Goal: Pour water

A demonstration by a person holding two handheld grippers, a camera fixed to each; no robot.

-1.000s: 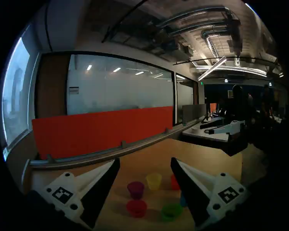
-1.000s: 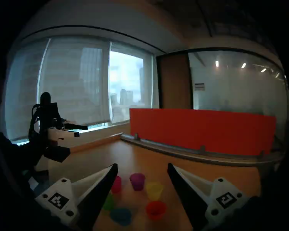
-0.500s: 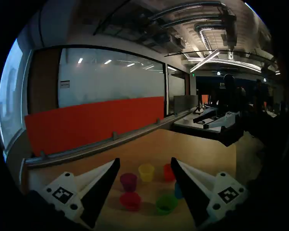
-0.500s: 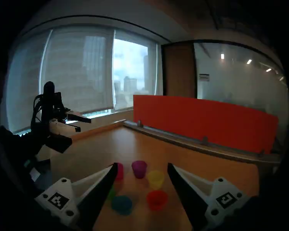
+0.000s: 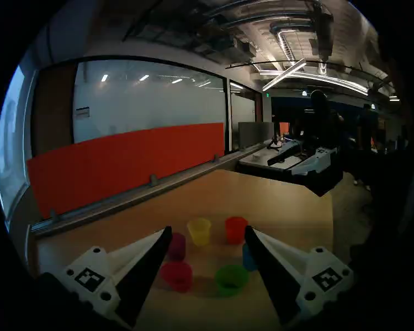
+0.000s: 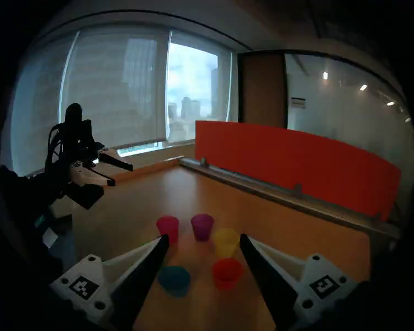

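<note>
Room: office; a wooden table (image 5: 284, 204) is backed by an orange partition (image 5: 124, 157) along its far edge, with a frosted glass wall behind.
Left gripper view, back row, left to right: purple cup (image 5: 178, 246), partly covered by the left finger; yellow cup (image 5: 199, 230); red cup (image 5: 235, 229).
Left gripper view, front row, left to right: pink cup (image 5: 176, 275); green cup (image 5: 231, 278); blue cup (image 5: 248, 258), partly covered by the right finger.
Cup position: all six are stood upright on the table, grouped close together, seen between and past the fingers.
Left gripper (image 5: 207, 229): fingers are spread wide and kept apart from the cups.
Right gripper view, background: a window (image 6: 118, 105) with blinds is seen at left, the partition at right.
Left gripper, far off: seen at far left (image 6: 121, 175), held over the table edge by a person in dark clothing, fingers apart.
Right gripper view, cups left to right: pink, blue (nearer the camera), purple, yellow, red (nearer the camera).
Right gripper (image 6: 203, 237): fingers are spread wide; the blue and red cups are framed between them, untouched.
</note>
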